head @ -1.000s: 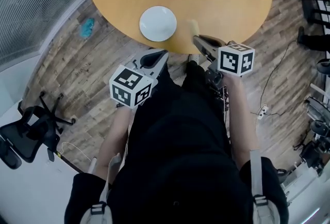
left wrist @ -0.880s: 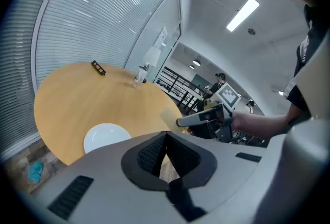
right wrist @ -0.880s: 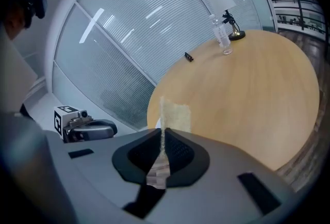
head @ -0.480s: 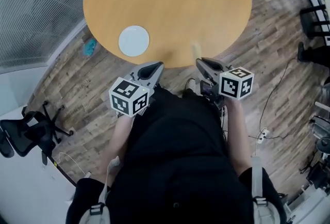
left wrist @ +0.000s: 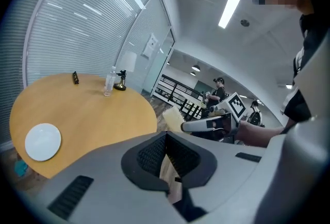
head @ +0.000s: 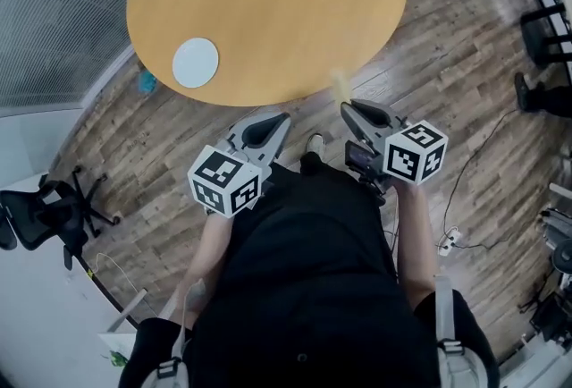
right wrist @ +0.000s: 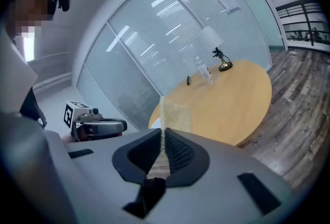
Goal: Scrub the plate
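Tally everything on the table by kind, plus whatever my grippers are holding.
Plate: 1
Clear bottle: 1
Lamp: 1
Small dark object: 1
Sponge, held in the right gripper: 1
Total: 5

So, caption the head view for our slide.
A sponge in the right gripper near the round table's edge; plate lies untouched.

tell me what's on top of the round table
A bare white plate near the edge, and at the far side a clear glass, a small lamp and a small dark object. The table surface under the plate is covered.
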A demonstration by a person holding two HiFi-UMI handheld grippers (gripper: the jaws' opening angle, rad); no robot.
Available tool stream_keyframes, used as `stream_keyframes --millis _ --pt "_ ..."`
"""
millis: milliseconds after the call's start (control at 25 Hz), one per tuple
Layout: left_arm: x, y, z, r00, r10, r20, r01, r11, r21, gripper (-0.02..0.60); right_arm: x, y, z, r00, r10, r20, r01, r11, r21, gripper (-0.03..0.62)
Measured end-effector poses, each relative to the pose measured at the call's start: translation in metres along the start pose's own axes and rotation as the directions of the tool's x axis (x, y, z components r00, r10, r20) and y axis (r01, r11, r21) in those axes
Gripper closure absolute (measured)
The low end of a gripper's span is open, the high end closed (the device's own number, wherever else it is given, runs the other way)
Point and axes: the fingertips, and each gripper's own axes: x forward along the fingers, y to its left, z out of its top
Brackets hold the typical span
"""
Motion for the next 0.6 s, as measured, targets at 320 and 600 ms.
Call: stream_keyframes --millis 320,600 --pt "-0.001 -0.030 -0.010 1.000 0.029 0.002 -0.029 0.999 -0.023 0.569 -0.022 0.011 -0.008 0.998 0.062 0.011 -0.062 0.998 -0.015 0.563" --pt "0.001 -0.042 -0.008 0.999 0.035 0.028 -0.035 0.999 -0.004 0.569 -0.029 0.030 -0.004 0.993 0.119 0.024 -0.116 0.989 -0.097 0.563"
